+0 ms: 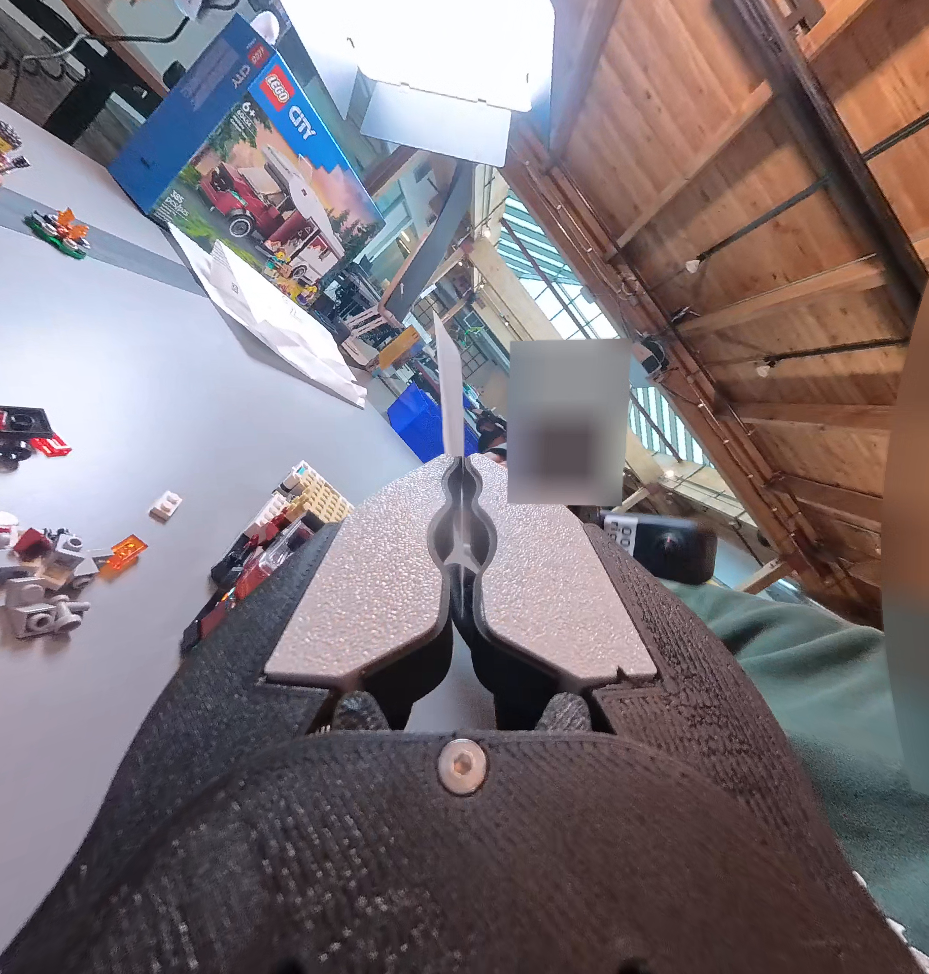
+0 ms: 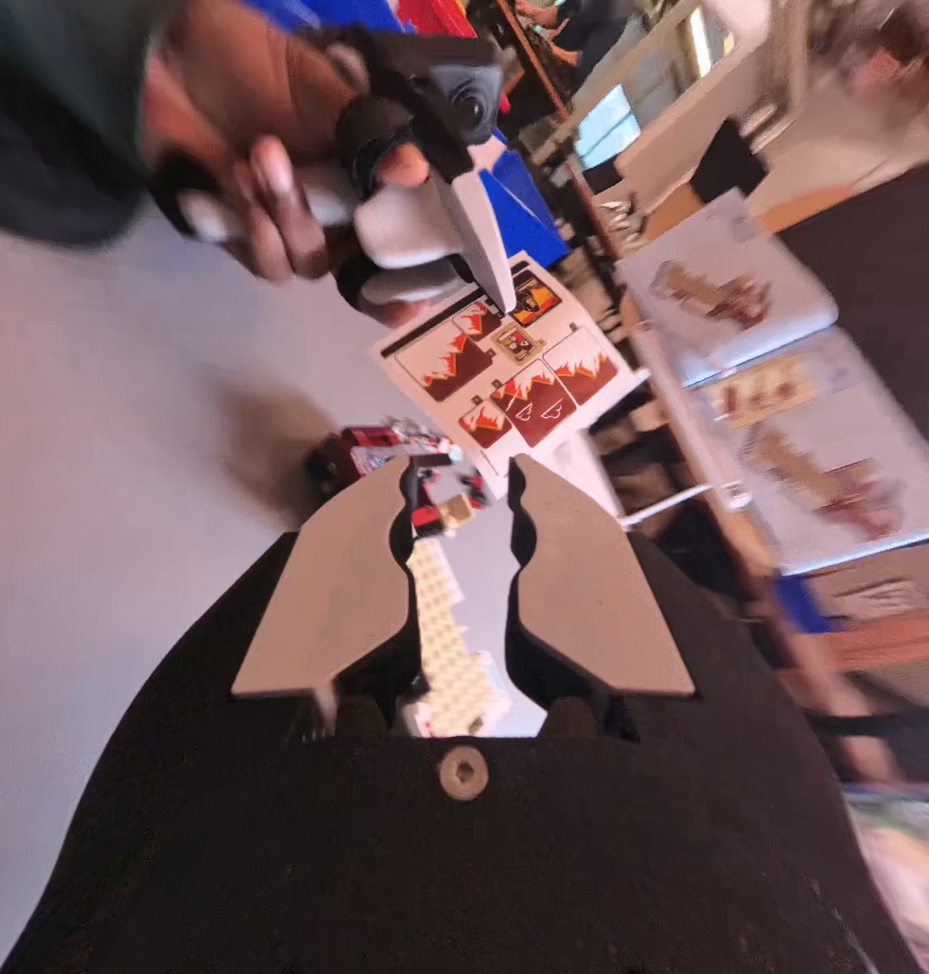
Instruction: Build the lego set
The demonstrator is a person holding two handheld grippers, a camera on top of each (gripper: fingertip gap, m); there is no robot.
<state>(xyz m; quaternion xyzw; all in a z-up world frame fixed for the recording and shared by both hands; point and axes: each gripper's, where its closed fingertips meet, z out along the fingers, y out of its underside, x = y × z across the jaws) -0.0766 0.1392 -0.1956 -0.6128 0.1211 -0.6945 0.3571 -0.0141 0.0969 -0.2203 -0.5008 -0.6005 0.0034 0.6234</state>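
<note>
Between the two grippers hangs the sticker sheet point(image 2: 509, 379), lifted clear of the table point(image 1: 135, 395) and pinched at one upper edge by the left gripper point(image 1: 459, 464), whose jaws are pressed together on it. From the left wrist view the sheet shows only edge-on, a thin white blade standing straight out from the closed tips. From the right wrist view its printed face shows, with flame-patterned dark red stickers, and the left gripper point(image 2: 499, 300) grips it from above.

The right gripper point(image 2: 459, 464) has its jaws apart and holds nothing. The sheet's lower corner lies just beyond their tips, slightly to the right of the centre line, its face turned toward this gripper. So the right gripper looks the nearer free tool, and peeling a sticker would probably mean advancing forward and a little up to a sticker's edge.

Below the open jaws, on the table, sits the partly built model point(image 2: 446, 622), a tan studded plate with dark red parts at its far end. Loose bricks point(image 1: 51, 569) and the set's box point(image 1: 241, 147) lie farther off.
</note>
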